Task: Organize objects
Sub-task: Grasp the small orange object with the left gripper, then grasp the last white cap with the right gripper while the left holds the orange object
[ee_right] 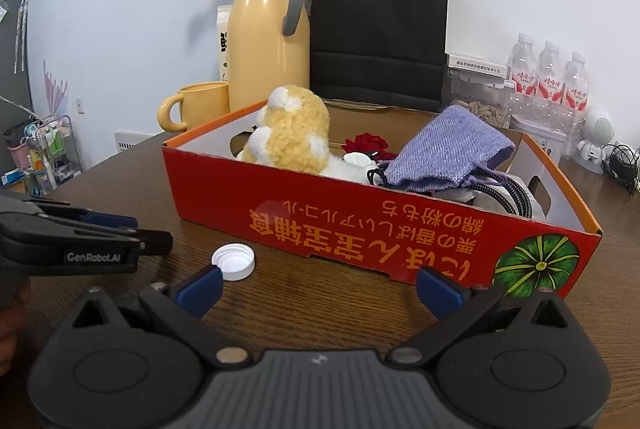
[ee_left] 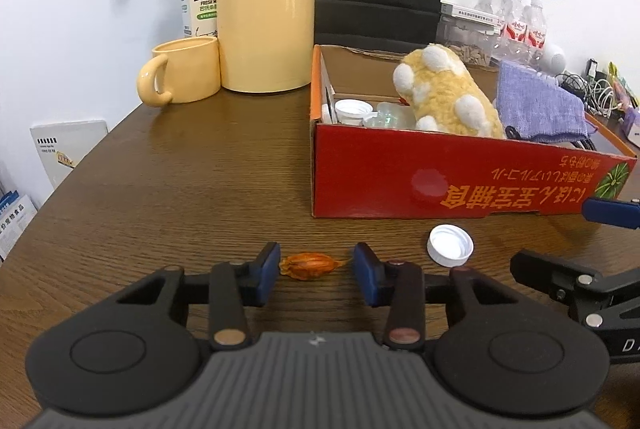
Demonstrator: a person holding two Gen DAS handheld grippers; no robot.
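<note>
In front of the red box (ee_left: 460,181) | left gripper (ee_left: 316,269) half-closed around orange candy (ee_left: 310,265), ungripped | right gripper (ee_right: 320,289) released | risk: candy squirts free if pinched off-centre

Office or home desk: wooden table (ee_left: 160,189), thermos (ee_left: 266,1), water bottles (ee_right: 550,77), cables (ee_left: 596,93).

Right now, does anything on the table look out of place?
Two small things lie loose on the table outside the red box: an orange wrapped candy between the left gripper's open fingers, and a white cap, open side up, beside it.
</note>
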